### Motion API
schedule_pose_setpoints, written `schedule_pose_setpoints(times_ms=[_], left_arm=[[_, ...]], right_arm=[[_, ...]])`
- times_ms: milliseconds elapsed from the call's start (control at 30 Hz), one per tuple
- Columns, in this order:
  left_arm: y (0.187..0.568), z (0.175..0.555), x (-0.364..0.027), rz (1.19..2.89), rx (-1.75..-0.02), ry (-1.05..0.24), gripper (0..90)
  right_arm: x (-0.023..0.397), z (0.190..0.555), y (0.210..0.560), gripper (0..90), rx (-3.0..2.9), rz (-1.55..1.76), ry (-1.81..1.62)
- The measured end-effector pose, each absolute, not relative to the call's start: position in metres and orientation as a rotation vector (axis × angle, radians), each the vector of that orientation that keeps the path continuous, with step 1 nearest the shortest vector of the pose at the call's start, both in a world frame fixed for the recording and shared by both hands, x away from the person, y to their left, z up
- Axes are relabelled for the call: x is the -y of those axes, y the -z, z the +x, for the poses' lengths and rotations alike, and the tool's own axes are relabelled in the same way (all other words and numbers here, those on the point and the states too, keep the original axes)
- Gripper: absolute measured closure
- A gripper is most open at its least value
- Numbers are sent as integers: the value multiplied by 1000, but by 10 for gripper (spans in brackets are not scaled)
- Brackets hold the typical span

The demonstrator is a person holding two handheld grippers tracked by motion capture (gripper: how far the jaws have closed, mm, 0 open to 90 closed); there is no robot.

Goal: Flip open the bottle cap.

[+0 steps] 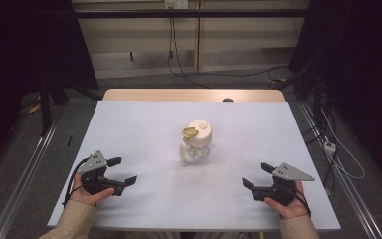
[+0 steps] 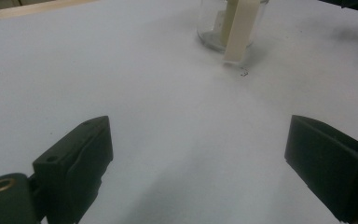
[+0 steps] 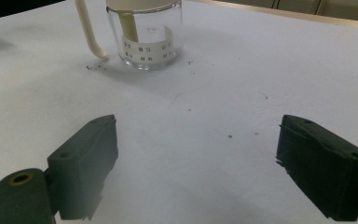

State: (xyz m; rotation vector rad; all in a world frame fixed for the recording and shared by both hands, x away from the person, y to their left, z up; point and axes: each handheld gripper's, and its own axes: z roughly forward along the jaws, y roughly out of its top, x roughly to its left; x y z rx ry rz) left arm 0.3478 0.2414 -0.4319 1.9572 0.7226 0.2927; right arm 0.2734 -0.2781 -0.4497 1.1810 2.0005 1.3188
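Observation:
A clear glass cup (image 1: 198, 144) with a cream lid, a cream handle and a yellowish flip spout stands upright at the middle of the white table (image 1: 144, 124). Its base and handle (image 2: 237, 32) appear at the top of the left gripper view; the right gripper view has the glass body (image 3: 147, 44) with its measuring marks. My left gripper (image 1: 121, 171) rests near the front left of the table, jaws wide apart and holding nothing. My right gripper (image 1: 256, 176) rests at the front right, likewise open. Both point toward the cup from a distance.
The table's wooden far edge (image 1: 194, 94) shows behind the white top. Cables (image 1: 328, 144) and metal rails run along the floor to the right, and a dark stand (image 1: 45, 99) is at the left.

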Motion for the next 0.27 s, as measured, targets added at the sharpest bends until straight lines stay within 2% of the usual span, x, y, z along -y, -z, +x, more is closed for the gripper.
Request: schedule_pose_setpoints(times_ms=[267], left_arm=[[433,348,-239,1969,-720,-288,75]], right_arm=[[279,274,451,121,-2001,1171,-1311]])
